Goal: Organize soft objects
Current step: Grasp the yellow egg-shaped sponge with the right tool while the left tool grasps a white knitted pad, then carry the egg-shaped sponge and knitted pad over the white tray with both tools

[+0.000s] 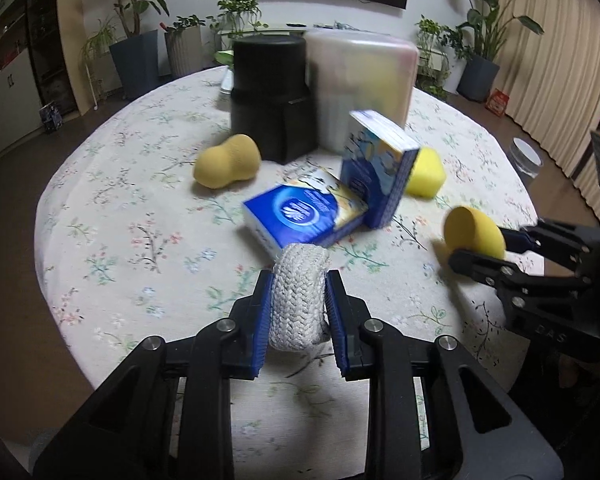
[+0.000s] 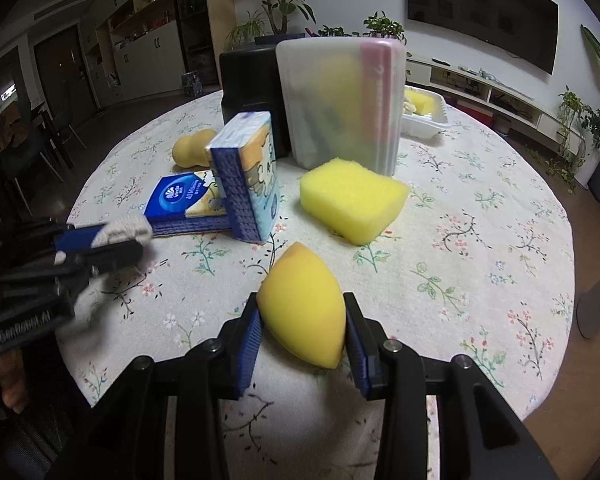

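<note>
My left gripper is shut on a white braided rope roll above the table. My right gripper is shut on a yellow teardrop sponge; it also shows in the left wrist view. A peanut-shaped sponge lies at the left. A yellow rectangular sponge lies in front of a translucent bin. Two blue tissue packs sit mid-table, one flat, one upright.
A black cylinder container stands beside the translucent bin at the back of the round floral-cloth table. A white tray with a yellow sponge sits behind the bin. A glass jar stands at the right edge.
</note>
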Available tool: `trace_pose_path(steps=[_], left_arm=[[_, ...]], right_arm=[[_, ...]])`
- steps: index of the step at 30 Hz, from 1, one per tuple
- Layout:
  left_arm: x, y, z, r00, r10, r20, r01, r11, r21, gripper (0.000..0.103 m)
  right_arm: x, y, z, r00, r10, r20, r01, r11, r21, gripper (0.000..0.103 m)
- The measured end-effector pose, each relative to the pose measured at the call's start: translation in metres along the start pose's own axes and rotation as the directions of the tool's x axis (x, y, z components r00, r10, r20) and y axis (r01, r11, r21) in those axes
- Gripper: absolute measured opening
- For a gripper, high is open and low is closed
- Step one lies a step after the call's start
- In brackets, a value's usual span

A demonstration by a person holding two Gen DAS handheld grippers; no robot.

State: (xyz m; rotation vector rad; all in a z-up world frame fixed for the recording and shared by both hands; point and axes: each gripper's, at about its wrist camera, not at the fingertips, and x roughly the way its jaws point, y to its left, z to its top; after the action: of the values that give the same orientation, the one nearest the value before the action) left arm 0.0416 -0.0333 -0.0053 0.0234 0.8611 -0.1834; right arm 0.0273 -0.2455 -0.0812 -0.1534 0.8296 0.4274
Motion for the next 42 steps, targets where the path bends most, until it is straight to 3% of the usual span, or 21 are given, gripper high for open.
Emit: trace_pose_path(steps=[10,24,38,42], left_arm=[[-0.006,0.016,0.006,1.000,-0.003,0.009,0.003,0.999,-0.033,0.024],[-0.015,0.061,0.030,0.999,-0.002,0.034,0.005,0.995,-0.101,0.024],[-0.014,0.124,0.123,0.993,0.067,0.092,-0.060,0.995,-0.081,0.024],[-0.002,0.133,0.156,0.994,0.049,0.099,-0.043,0.997,-0.058,0.024]], right_arm=[[-0.029,-0.015,-0.007,1.000,-0.021,-0.004,0.021,0.999,0.048,0.041],[-0.056,-0.071,0.009,0.995,-0.096,0.017,0.093,0.987,0.130,0.041],[-0.068,-0.155,0.064,0.969,-0.243,0.045,0.235,0.962,0.138,0.041],[-0.060,-0.181,0.088,0.964,-0.264,0.039,0.257,0.957,0.137,0.041]])
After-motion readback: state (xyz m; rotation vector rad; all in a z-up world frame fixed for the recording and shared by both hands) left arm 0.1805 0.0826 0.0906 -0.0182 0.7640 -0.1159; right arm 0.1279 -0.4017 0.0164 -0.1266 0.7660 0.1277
